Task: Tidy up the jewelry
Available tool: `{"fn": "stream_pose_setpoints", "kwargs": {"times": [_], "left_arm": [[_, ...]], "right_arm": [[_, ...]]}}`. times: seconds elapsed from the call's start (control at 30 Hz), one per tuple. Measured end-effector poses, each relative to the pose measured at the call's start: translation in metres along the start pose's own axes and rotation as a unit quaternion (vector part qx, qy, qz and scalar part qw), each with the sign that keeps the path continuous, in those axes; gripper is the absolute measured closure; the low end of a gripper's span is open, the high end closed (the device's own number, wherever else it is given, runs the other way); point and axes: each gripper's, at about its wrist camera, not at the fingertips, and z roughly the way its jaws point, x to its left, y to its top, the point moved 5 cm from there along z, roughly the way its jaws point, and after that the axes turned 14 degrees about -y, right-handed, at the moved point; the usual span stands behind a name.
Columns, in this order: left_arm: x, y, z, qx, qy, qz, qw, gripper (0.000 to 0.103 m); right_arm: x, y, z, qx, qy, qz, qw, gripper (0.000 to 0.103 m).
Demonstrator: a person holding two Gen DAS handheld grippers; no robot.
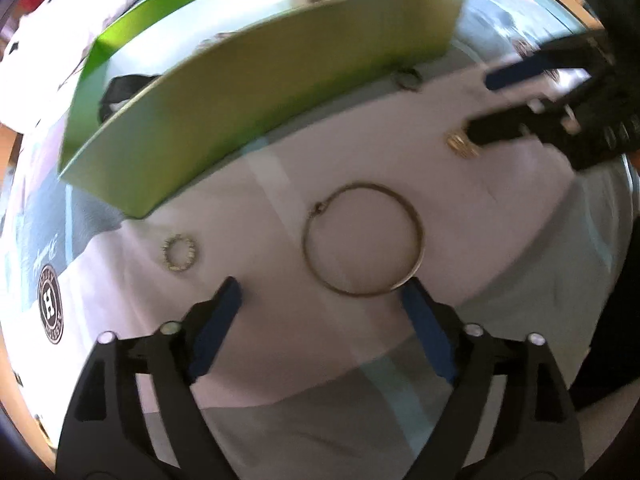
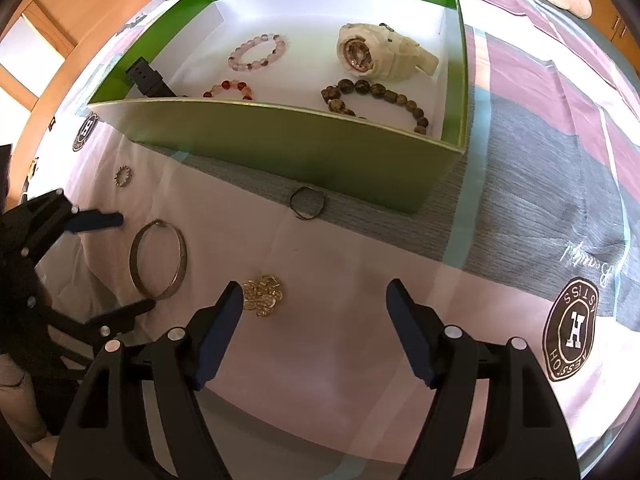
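Both grippers (image 1: 322, 292) (image 2: 316, 292) gape wide, empty; green box (image 2: 304, 148) holds bead bracelets (image 2: 258, 52), white watch (image 2: 380, 54).

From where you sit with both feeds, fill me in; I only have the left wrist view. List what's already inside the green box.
Observer: A white watch, a dark bead bracelet, a pink bead bracelet and a red-and-white bead bracelet lie in the green box.
Operator: Describe that gold thing near the other gripper.
Observer: The gold chain is a loose heap, just off the right gripper's left fingertip.
Operator: Say whether that gripper grips it.
Observer: No; open, nothing between the jaws.
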Motion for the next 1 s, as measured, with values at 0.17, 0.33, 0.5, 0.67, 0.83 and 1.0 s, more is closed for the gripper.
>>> {"fn": "stream_pose_setpoints", "kwargs": {"times": [0.17, 0.33, 0.5, 0.67, 0.83, 1.0], "left_arm": [[0.025, 0.003, -0.009, -0.026, 0.034, -0.05, 0.9978, 0.017], [0.014, 0.005, -0.015, -0.042, -0.017, -0.043, 0.9981, 0.017], [0.008, 0.005, -0.006, -0.028, -0.03, -0.032, 0.9986, 0.017], [0.009, 0.008, -0.004, -0.037, -0.032, -0.034, 0.9982, 0.017], [0.013, 0.011, -0.005, -0.044, -0.038, -0.041, 0.9975, 0.017], [0.01, 0.023, -0.001, -0.051, -0.044, -0.043, 0.9968, 0.017]], "right_arm": [[0.006, 0.0, 0.003, 0.004, -0.007, -0.005, 1.0, 0.029], [0.016, -0.001, 0.003, 0.002, -0.006, -0.02, 1.0, 0.029], [0.024, -0.005, 0.004, 0.003, -0.02, -0.042, 0.999, 0.029], [0.036, -0.006, 0.003, -0.02, -0.04, -0.059, 0.997, 0.029], [0.065, -0.012, 0.001, -0.051, -0.059, -0.082, 0.994, 0.048], [0.072, -0.009, 0.002, -0.049, -0.048, -0.084, 0.994, 0.076]]}}
